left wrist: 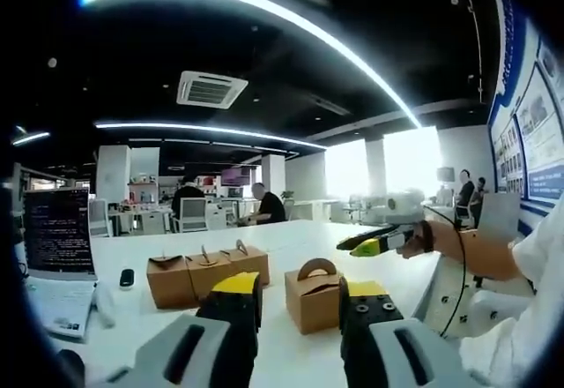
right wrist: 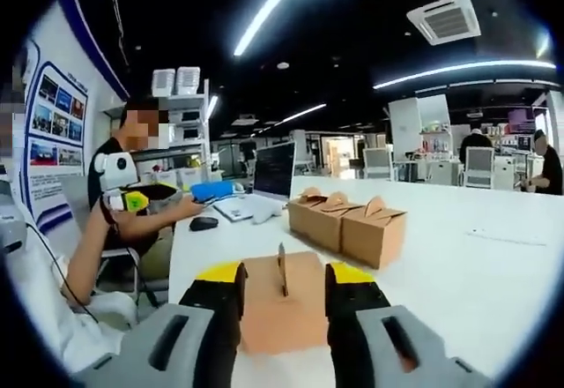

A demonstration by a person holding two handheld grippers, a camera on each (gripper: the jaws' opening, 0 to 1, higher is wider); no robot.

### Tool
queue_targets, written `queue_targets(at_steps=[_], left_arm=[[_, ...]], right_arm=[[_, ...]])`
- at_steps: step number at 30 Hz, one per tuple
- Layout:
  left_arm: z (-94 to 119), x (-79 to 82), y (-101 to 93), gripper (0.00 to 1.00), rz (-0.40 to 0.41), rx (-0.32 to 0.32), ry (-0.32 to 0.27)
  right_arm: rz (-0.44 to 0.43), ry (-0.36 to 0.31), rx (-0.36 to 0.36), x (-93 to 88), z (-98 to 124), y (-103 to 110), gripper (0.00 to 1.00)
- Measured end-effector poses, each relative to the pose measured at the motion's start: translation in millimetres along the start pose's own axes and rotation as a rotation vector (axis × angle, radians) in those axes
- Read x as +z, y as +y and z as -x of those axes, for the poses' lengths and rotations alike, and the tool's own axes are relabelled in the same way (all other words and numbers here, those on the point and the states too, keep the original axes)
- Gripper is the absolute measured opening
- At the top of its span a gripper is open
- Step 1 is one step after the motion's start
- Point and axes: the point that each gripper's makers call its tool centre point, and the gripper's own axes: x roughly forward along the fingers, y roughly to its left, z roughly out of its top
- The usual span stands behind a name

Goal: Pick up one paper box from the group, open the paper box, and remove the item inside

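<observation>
Four matte kraft-card boxes (left wrist: 207,273) with arched handles; both claws released, left claw (left wrist: 300,300), right claw (right wrist: 282,287).

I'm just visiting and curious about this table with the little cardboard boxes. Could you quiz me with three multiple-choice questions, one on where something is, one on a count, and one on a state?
1. Where does the single box stand in the right gripper view?
A. Between the right gripper fingers
B. On the laptop
C. On a chair

2. How many boxes form the row of boxes behind it?
A. One
B. Three
C. Six

3. Is the single box open?
A. Lid torn off
B. Closed, handle up
C. Flattened

Answers: 1 A, the yellow-tipped fingers flank it. 2 B, three handles show. 3 B, its top is shut beneath the upright handle.
</observation>
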Motion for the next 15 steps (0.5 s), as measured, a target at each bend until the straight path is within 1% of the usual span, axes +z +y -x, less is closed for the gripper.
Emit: queue_targets(at_steps=[4,7,9,11,15], left_arm=[[-1,-0.1,0.8,0.36,0.001,0.002,-0.001],[-2,-0.4,0.1,0.36,0.001,0.001,0.0],[-2,-0.5,-0.1,0.36,0.0,0.001,0.0],[-2,-0.5,0.3,0.36,0.001,0.001,-0.001],[-5,-2.9,1.5,0.36,0.002,0.0,0.002]], right_arm=[[-0.003,-0.021,-0.035,4.4,7,-1,0.38],[0.028,-0.028,-0.075,6.3,14,-2,0.38],[0.053,-0.031,-0.114,8.2,20,-6,0.38],[0.044,-0.047,-0.139,11.3,25,-10,0.38],[0.038,-0.071,-0.161,15.7,34,-9,0.38]])
